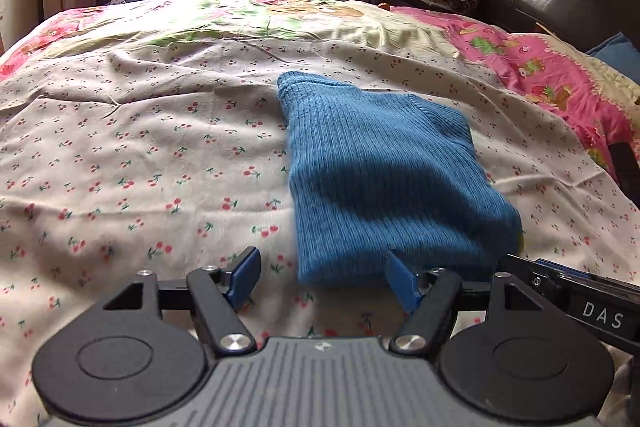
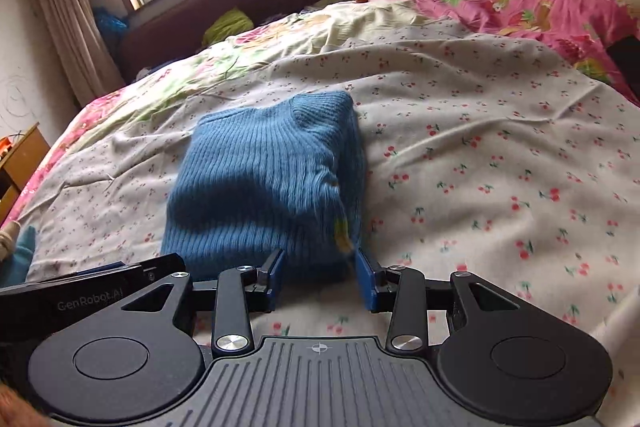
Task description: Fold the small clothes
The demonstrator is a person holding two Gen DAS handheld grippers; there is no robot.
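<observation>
Blue-padded, our left tool [image 1: 324, 281] hangs released, its jaws spread at the near left corner of the folded blue knit sweater [image 1: 384, 179]. Our right tool [image 2: 320, 277] is also released, jaws spread around the sweater's near right corner. We see the sweater lying on the cherry-print sheet [image 1: 140, 155] covering the bed.

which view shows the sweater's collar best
The left wrist view: the blue sweater's ribbed collar lies at the far left corner, clear of shadow. The right wrist view shows the collar too, at the far right corner, smaller and more tilted.
</observation>
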